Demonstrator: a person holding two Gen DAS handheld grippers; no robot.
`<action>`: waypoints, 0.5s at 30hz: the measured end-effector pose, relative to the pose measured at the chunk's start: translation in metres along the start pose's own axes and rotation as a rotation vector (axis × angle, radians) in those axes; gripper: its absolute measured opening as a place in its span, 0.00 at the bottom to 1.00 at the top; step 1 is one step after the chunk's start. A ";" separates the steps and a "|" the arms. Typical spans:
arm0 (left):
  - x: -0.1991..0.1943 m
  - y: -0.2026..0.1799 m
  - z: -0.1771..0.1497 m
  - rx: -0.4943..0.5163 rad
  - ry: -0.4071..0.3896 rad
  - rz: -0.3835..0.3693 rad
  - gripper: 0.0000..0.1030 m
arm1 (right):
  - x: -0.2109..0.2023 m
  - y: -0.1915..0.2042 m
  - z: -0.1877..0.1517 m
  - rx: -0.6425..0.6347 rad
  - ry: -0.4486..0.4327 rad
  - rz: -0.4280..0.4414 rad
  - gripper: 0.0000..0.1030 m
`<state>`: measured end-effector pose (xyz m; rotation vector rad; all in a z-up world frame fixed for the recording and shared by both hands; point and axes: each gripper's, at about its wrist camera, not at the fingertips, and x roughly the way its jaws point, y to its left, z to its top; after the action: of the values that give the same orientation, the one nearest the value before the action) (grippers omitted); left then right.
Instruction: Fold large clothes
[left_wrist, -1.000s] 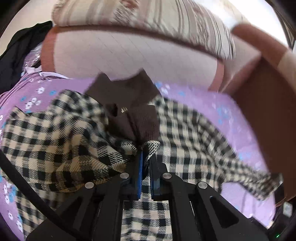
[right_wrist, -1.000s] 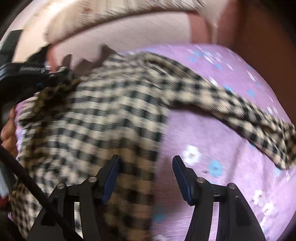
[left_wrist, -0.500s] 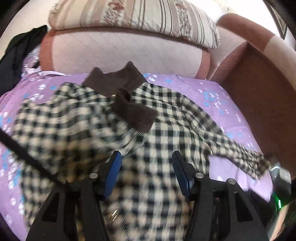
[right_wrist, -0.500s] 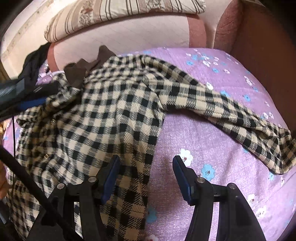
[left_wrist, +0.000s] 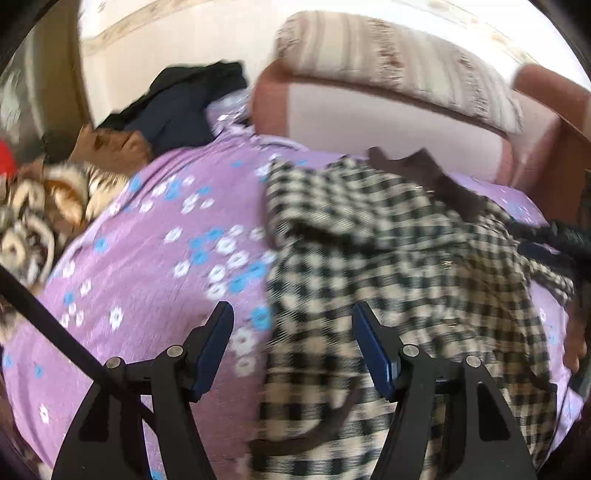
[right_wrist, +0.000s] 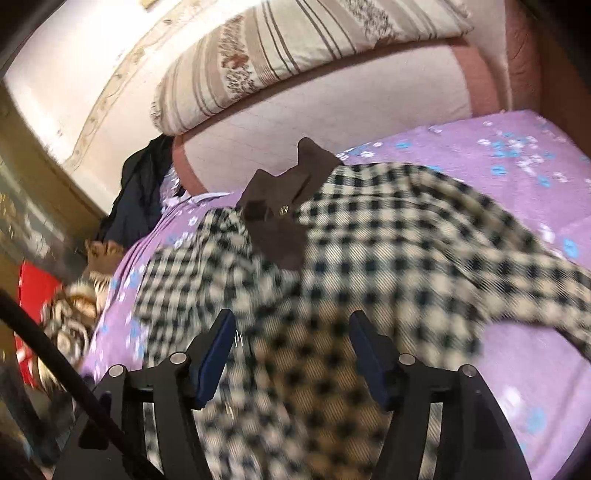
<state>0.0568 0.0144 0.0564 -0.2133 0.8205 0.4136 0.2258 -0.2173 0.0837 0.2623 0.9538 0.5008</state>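
Note:
A black-and-cream checked coat (left_wrist: 388, 280) (right_wrist: 369, 258) with a brown collar (right_wrist: 284, 206) lies spread on the purple flowered bed cover (left_wrist: 155, 258). My left gripper (left_wrist: 291, 347) hovers over the coat's left edge, its jaws still opening, and nothing is held between them. Above the coat's lower front my right gripper (right_wrist: 291, 350) stands wide, its jaws also opening, with the cloth below and apart from the pads. One sleeve (right_wrist: 535, 280) trails off to the right. The right gripper's dark body (left_wrist: 561, 240) shows at the right edge of the left wrist view.
A pink padded headboard (left_wrist: 388, 110) with a striped pillow (right_wrist: 295, 55) on top stands behind the coat. Dark clothes (left_wrist: 184, 107) are heaped at the far left corner. A brown patterned blanket (left_wrist: 40, 206) lies off the bed's left side, near something red (right_wrist: 37, 288).
My left gripper let go of the coat's front near the collar, opened, and swung left over the coat's left edge. My right gripper swung left from the bare cover onto the coat's front.

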 end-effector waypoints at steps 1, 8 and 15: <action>0.004 0.010 -0.001 -0.031 0.009 -0.011 0.64 | 0.013 0.003 0.008 0.004 0.006 -0.027 0.66; 0.019 0.034 0.003 -0.104 0.005 -0.034 0.64 | 0.074 0.017 0.039 -0.028 0.054 -0.094 0.53; 0.033 0.027 0.000 -0.068 0.026 0.005 0.64 | 0.064 0.011 0.048 -0.021 0.016 -0.181 0.06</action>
<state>0.0653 0.0473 0.0314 -0.2806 0.8337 0.4443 0.2927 -0.1750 0.0692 0.1509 0.9773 0.3474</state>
